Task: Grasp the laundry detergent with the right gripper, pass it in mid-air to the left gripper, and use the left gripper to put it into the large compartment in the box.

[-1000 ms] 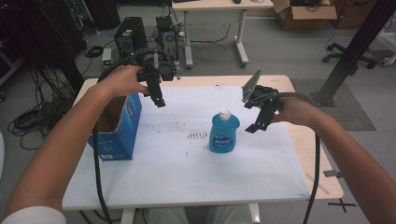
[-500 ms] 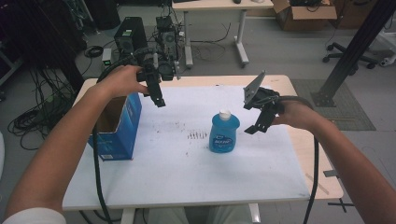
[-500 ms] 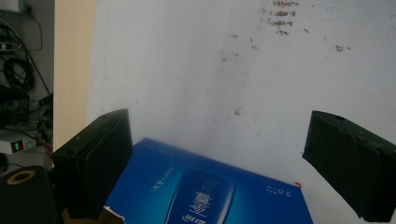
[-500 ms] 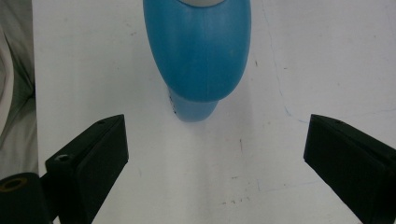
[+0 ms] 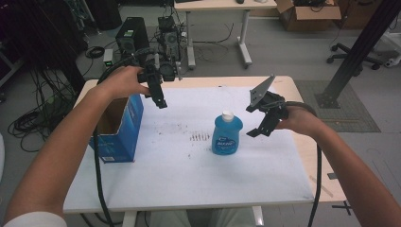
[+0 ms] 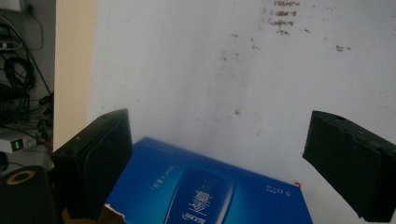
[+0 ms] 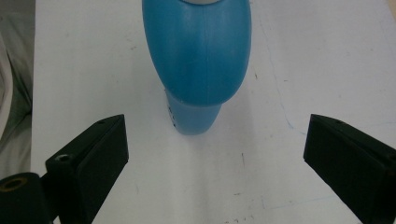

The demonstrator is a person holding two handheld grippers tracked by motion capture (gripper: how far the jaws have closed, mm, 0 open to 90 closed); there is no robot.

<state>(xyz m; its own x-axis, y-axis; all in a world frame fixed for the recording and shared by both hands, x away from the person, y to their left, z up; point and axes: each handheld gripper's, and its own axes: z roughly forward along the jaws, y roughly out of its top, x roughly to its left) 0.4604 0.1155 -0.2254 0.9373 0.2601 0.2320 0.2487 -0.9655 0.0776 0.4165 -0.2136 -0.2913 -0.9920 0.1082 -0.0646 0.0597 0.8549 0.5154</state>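
Jaws spread wide on both grippers (image 5: pixel 263 124) (image 5: pixel 161 100); risks toppling upright bottle (image 5: pixel 227 134) if closing off-centre, high.

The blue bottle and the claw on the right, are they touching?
Apart. In the right gripper view the blue bottle stands ahead of the open right claw, with bare white table between it and both jaws. The high view also shows a gap.

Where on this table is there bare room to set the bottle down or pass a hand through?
The near strip of the white table, in front of the blue bottle, is bare. So is the far middle, between the left gripper and the right gripper. It is crowded at the left edge by the open blue box, and just right of the bottle.
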